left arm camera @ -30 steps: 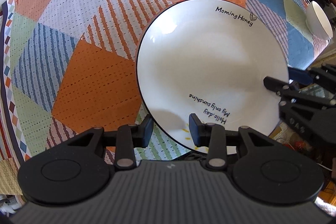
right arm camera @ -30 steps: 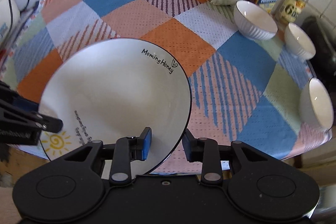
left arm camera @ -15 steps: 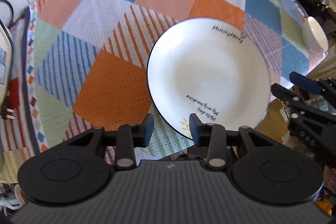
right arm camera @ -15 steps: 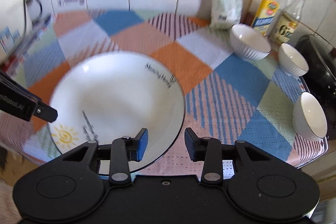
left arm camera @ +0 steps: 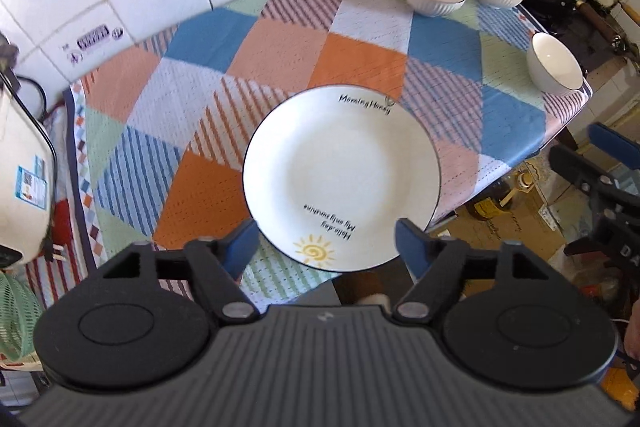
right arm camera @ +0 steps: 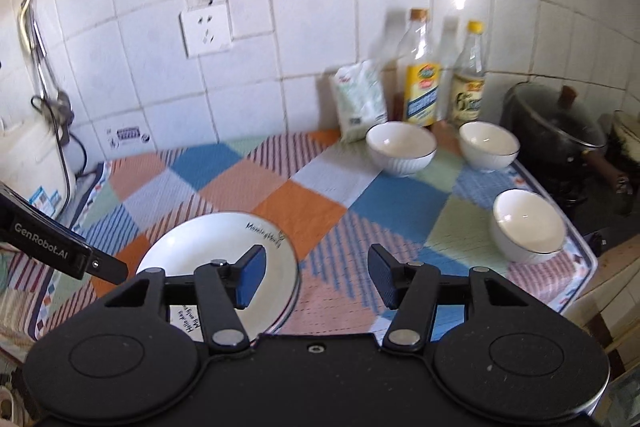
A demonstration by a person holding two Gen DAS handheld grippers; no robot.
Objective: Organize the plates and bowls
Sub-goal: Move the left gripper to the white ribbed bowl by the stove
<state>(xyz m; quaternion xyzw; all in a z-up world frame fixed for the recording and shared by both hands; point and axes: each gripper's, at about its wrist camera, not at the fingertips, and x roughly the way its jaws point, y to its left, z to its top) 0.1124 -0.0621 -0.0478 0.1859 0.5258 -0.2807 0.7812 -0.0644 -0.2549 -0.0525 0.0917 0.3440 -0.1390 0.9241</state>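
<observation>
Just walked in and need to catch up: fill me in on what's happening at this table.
A person holding a gripper in each hand is organizing dishes. The white plate lies flat near the front edge of the patchwork tablecloth, gripped by nothing. The left gripper and right gripper are both open above the table's front edge. Three white bowls sit apart on the right side, not stacked.
</observation>
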